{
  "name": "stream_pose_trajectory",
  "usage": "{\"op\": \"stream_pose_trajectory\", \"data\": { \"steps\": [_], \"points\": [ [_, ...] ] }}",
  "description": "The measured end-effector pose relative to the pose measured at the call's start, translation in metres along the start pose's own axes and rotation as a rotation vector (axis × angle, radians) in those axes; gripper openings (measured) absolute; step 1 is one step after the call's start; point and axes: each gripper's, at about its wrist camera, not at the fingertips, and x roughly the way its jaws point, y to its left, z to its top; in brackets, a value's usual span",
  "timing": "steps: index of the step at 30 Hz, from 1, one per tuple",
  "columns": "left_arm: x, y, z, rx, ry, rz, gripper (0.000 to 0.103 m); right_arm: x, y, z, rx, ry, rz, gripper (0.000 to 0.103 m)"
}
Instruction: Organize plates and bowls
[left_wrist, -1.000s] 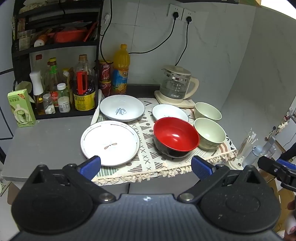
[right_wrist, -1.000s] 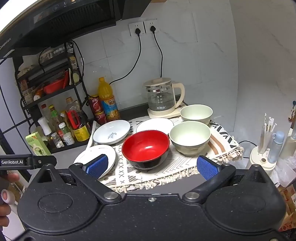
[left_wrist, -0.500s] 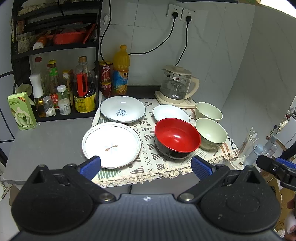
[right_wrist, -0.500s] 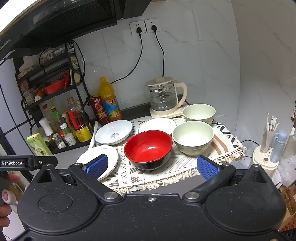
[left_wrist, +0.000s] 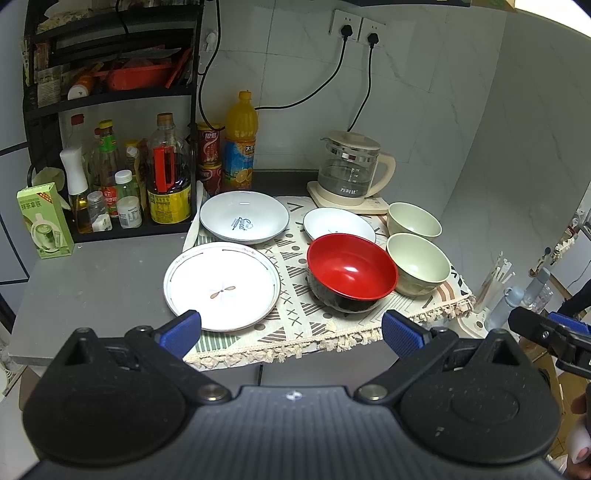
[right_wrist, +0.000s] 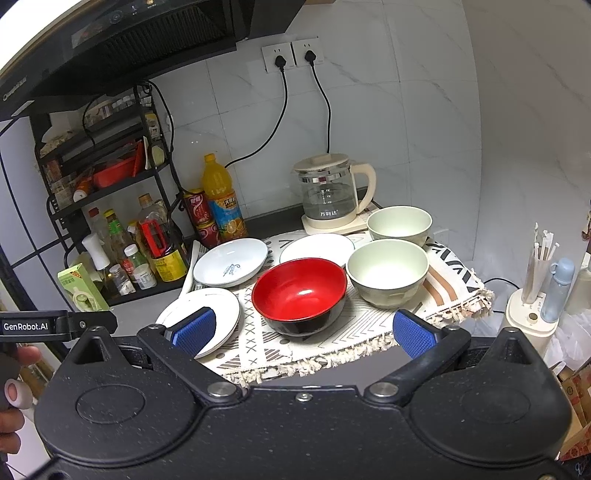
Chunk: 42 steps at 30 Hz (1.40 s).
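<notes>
Patterned mat (left_wrist: 295, 321): red bowl (left_wrist: 351, 273) beyond left gripper (left_wrist: 291, 332), fingers spread.

White marble-tiled wall (right_wrist: 388, 122) with two sockets (right_wrist: 291, 55), black range hood (right_wrist: 122, 40), black shelf rack (left_wrist: 110, 74), grey counter (left_wrist: 92, 280)

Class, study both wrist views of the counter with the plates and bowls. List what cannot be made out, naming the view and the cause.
1. Near rim of the large white plate: right wrist view, hidden behind a finger of the right gripper.
2. Small white plate: left wrist view, its front edge is covered by the red bowl.
3. Spice rack labels: both views, too small to read.
4. Mat front fringe: partly behind the left gripper.
</notes>
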Motion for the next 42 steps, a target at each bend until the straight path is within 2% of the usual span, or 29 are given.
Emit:
{"op": "stream_pose_trajectory", "data": {
  "steps": [13, 42],
  "points": [
    [-0.004, -0.015, -0.004, 0.017, -0.004, -0.018, 0.103, -0.007, -0.008, -0.001, 0.012, -0.001, -0.024, 0.103],
    [-0.007, -0.007, -0.007, -0.011, 0.002, -0.005, 0.103, -0.006, -0.007, -0.004, 0.004, 0.025, -0.023, 0.103]
  ]
}}
